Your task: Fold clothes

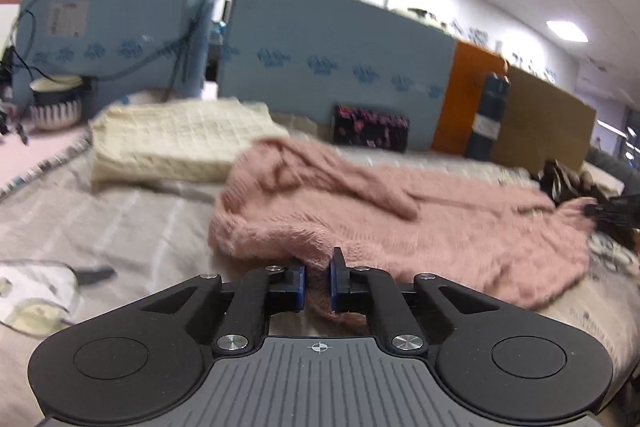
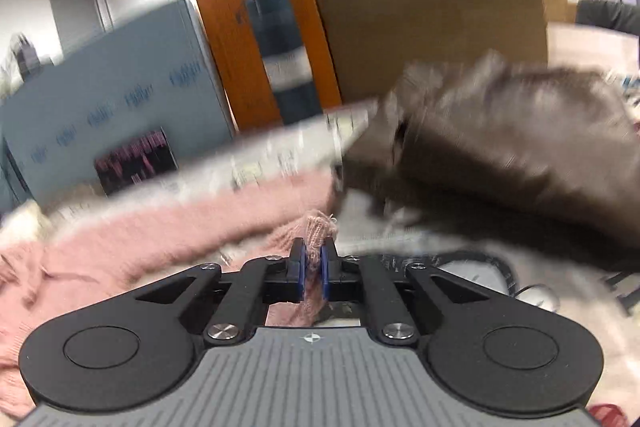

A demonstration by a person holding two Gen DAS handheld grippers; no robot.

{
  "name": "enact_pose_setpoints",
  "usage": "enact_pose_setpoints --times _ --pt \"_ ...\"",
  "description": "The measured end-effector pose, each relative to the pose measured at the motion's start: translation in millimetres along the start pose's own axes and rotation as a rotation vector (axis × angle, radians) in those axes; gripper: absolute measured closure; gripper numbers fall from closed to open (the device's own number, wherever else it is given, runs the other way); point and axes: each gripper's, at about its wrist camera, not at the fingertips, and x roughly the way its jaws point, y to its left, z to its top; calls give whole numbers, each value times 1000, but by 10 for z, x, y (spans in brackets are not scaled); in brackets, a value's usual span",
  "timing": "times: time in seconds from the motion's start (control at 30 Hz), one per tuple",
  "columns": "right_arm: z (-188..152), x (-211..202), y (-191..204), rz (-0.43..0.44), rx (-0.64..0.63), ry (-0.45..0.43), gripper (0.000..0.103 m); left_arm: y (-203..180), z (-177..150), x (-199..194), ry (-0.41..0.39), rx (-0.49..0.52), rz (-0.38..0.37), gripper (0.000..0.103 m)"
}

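Pink fuzzy knit fills the narrow gap between the blue pads of both tongs: the left gripper [image 1: 318, 281] is closed down on a bunched edge of the pink sweater [image 1: 400, 227] at the near side of the bed, and the right gripper [image 2: 313, 273] is pinched almost shut on another tuft of the same garment, loose yarn ends sticking up past its fingertips. From those two held points the sweater stretches across the grey striped bedspread [image 1: 100, 223], lying long and rumpled, with one sleeve draped diagonally over its body; in the left wrist view its far end reaches toward the right gripper's dark tip at the frame's edge. My reading is that a fold of this sweater is in hand, with both edges gripped and the cloth spread between them; heavy blur in the right wrist view hints at motion, but which way the fold goes I cannot tell. The next move calls for keeping both pinches firm and carrying the two held points together and level, so the soft knit doubles over without slumping or dragging the sleeve askew. Just beyond the sweater lie a dark brown furry garment [image 2: 500, 131] to the right and a cream knitted piece [image 1: 176, 143], already in a neat rectangle, to the left. Behind them stand light blue foam panels [image 1: 320, 39], an orange board [image 1: 464, 95] and brown cardboard [image 2: 424, 7].
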Motion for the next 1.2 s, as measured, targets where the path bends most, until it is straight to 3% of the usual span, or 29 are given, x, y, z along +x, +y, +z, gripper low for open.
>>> enact_pose_setpoints --times 0.1,0.2,0.37,0.47,0.5,0.53,0.57,0.6,0.73,0.83,0.9,1.07,1.13,1.2 --pt "120 -432 23 -6 25 -84 96 19 134 -59 -14 -1 7 94" --pt "156 -635 20 -46 30 -77 96 3 158 -6 26 15 26 94" --pt "-58 -345 -65 -159 -19 34 96 3 -18 76 104 22 57 92" --pt "-181 -140 -92 -197 -66 89 96 12 -96 44 108 38 87 84" --pt "-211 -87 -92 -211 -81 102 92 16 -92 4 93 44 101 78" --pt "-207 -103 -40 -231 -100 82 86 21 -87 -38 76 49 114 66" --pt "-204 -119 12 -251 -118 63 67 25 -82 -79 60 55 128 59" --pt "-200 -135 64 -271 -137 43 55 21 -72 -123 30 64 150 49" --pt "-184 -203 279 -344 -210 -36 52 -124 -45 -190 -47 132 116 46" --pt "-188 -292 599 -151 -201 -84 48 -302 -96 -72 -10 222 84 35" --pt "-209 -288 817 24 -166 -70 46 -390 -146 73 38 279 123 35" --pt "-396 71 1431 473 -59 204 46 -471 -192 178 58 333 177 33" --pt "-520 186 1697 543 -99 283 46 -459 -179 100 27 325 177 33" --pt "-631 242 1890 552 -158 332 52 -409 -155 16 -6 303 196 32"
